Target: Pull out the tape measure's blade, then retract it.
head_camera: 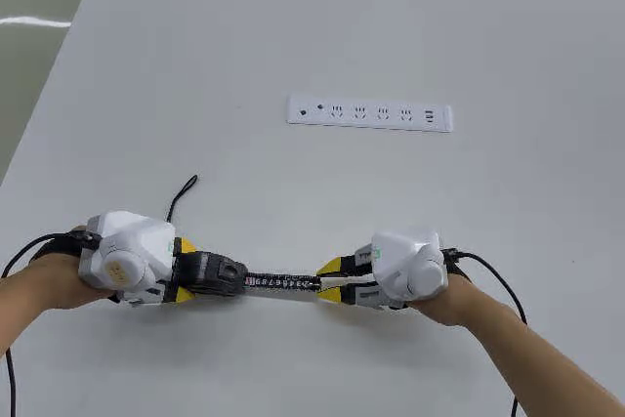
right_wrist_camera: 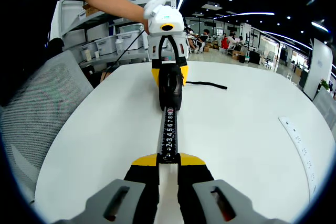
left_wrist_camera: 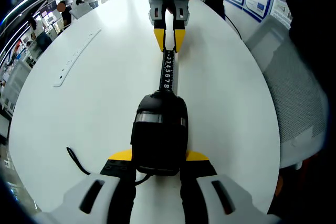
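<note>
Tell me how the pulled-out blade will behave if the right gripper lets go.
The blade spans straight between the case and the right gripper, so it looks fairly stiff over this short length. Released, it would probably snap back into the case unless locked; the lock state is not visible. Thin and smooth, it may slip between the fingers.

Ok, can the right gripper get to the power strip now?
Not yet, probably: the right gripper is shut on the blade, which runs to the case in the left gripper. Bare table lies between it and the power strip, so releasing should free it.
</note>
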`<state>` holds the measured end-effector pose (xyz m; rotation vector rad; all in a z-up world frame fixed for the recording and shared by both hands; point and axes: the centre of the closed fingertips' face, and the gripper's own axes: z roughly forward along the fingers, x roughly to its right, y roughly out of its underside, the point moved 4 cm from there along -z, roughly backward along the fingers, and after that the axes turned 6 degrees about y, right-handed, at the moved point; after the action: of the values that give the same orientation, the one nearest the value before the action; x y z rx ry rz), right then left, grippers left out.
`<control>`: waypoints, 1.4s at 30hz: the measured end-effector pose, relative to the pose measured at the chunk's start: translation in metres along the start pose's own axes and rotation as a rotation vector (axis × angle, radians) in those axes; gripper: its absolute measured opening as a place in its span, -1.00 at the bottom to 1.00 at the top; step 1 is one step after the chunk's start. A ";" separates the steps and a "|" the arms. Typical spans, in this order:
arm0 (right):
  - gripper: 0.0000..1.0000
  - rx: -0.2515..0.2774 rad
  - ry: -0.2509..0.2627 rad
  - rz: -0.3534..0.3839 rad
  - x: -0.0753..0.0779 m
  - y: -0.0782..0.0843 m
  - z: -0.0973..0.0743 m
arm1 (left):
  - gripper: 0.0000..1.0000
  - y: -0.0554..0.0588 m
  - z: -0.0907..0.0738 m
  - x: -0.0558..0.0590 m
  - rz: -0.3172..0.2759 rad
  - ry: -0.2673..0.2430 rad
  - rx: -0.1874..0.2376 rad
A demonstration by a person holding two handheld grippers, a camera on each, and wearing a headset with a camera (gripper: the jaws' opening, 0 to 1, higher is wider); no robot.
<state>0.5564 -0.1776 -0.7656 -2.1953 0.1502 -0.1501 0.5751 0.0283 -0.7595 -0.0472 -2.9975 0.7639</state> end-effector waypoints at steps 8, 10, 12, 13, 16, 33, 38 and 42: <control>-0.79 -0.001 0.001 -0.003 0.000 0.001 -0.003 | -0.44 0.000 0.000 0.000 0.000 0.000 -0.001; -0.79 -0.002 0.001 -0.004 0.000 0.002 -0.003 | -0.44 0.000 0.000 0.000 0.000 0.001 -0.001; -0.79 -0.002 0.002 -0.005 0.000 0.002 -0.004 | -0.44 0.000 0.000 0.000 0.000 0.001 -0.002; -0.79 -0.002 0.001 -0.006 0.000 0.002 -0.004 | -0.44 0.001 0.000 0.000 0.000 0.001 -0.002; -0.79 -0.002 0.000 -0.007 0.001 0.003 -0.006 | -0.44 0.001 0.000 0.000 0.001 0.000 -0.003; -0.79 -0.007 -0.002 -0.011 0.003 0.006 -0.013 | -0.44 0.001 0.000 0.000 -0.001 0.000 -0.008; -0.79 -0.007 -0.002 -0.009 0.003 0.007 -0.015 | -0.44 0.000 0.000 0.000 -0.002 0.000 -0.008; -0.79 -0.007 -0.002 -0.008 0.003 0.008 -0.016 | -0.44 -0.001 -0.001 0.001 -0.002 0.000 -0.009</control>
<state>0.5564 -0.1958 -0.7623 -2.2035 0.1405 -0.1522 0.5744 0.0279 -0.7582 -0.0447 -3.0010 0.7504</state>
